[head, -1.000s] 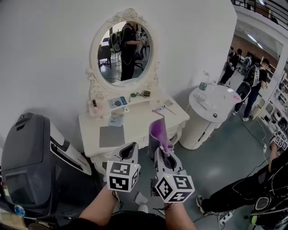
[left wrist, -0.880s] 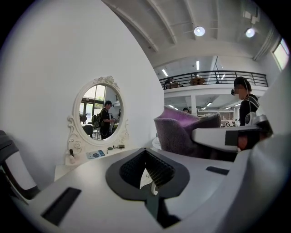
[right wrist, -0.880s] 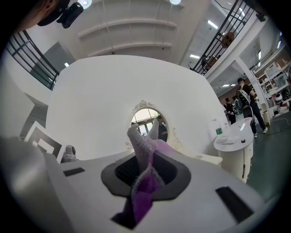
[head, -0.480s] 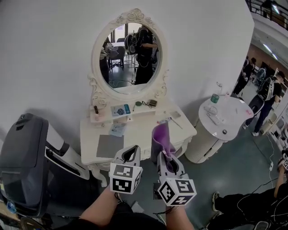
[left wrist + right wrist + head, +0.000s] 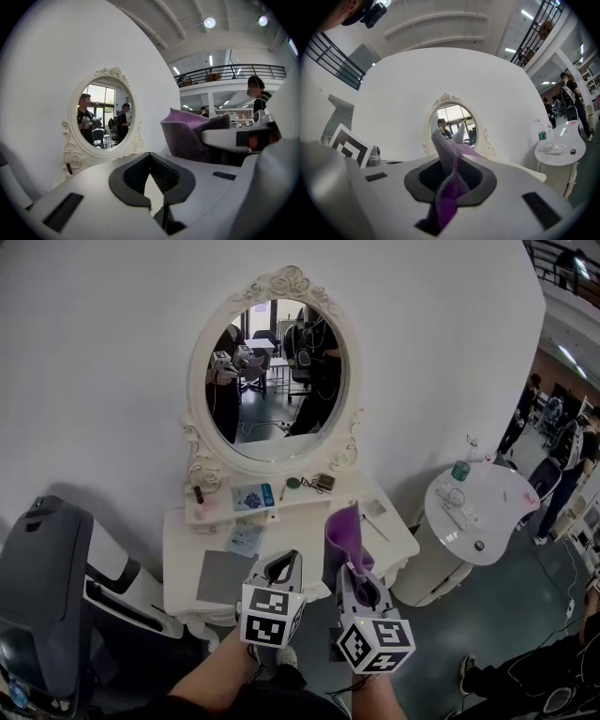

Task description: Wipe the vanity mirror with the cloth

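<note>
The right gripper (image 5: 361, 591) has its jaws clamped on the purple cloth (image 5: 342, 534), which stands up out of them as a tall fold pointing toward the wall. The vanity mirror (image 5: 277, 379) is an upright oval in the upper centre of the head view, above and beyond the cloth and well apart from it, with the white tabletop (image 5: 302, 521) between. In the right gripper view the cloth tip lines up almost exactly with the glass. The left gripper (image 5: 284, 569) sits just beside the right, low in the frame, its jaws together and holding nothing. The likely next move is a forward and upward reach by the right gripper.
</note>
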### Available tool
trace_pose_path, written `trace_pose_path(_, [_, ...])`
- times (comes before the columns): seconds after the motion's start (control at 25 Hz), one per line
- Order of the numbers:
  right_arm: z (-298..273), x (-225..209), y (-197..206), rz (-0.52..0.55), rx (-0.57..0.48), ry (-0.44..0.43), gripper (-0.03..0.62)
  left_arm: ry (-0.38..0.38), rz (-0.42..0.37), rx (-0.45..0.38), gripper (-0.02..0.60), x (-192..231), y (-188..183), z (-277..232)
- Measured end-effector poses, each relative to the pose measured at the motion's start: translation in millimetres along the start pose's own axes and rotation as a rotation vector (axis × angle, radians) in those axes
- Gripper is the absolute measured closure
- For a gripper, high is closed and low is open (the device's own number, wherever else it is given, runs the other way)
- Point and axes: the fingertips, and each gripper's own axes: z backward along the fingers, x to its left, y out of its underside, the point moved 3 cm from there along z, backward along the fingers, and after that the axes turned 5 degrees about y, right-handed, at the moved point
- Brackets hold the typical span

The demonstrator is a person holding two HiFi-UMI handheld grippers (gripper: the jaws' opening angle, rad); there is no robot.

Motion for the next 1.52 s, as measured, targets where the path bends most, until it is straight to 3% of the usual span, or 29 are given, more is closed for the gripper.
trace_pose_path(0.16, [-43.7, -24.1, -14.6, 0.032, -0.002, 0.025, 0.545, 0.041, 0.021, -0.006, 0.584, 15.3, -11.0, -54.8])
trace_pose_path(0.36, [-108.5, -44.4, -33.4, -0.046, -0.009, 0.016, 0.546, 0.076, 0.017, -0.022, 0.584, 42.4, -35.7, -109.2])
trace_pose_path(0.68, [-212.0, -41.4, -35.0, 0.017, 0.049, -0.066, 0.545, -0.005, 0.139, -0.018, 0.584, 123.7, -32.2, -167.1])
trace_pose_path(0.88, [-263.7, -33.8, -39.5, 0.092, 0.049, -0.128, 0.545, -0.108, 0.184, -0.013, 0.584, 169.2, -24.2, -166.1])
trace_pose_path(1.04, [-310.6, -33.8, -75.9, 0.153, -0.019, -0.228, 0.545, -0.255, 0.236, 0.0, 0.584, 202.7, -9.1, -150.3])
trace_pose_path(1.32, [-399.6, -18.2, -199.3, 0.278, -0.156, -0.465, 0.545, -0.499, 0.268, -0.013, 0.584, 225.8, -11.2, -129.1])
trace_pose_path(1.52, [-444.8, 17.7, -291.1, 0.449, -0.309, -0.53, 0.545, -0.626, 0.246, -0.001, 0.584, 228.6, -18.4, -125.8])
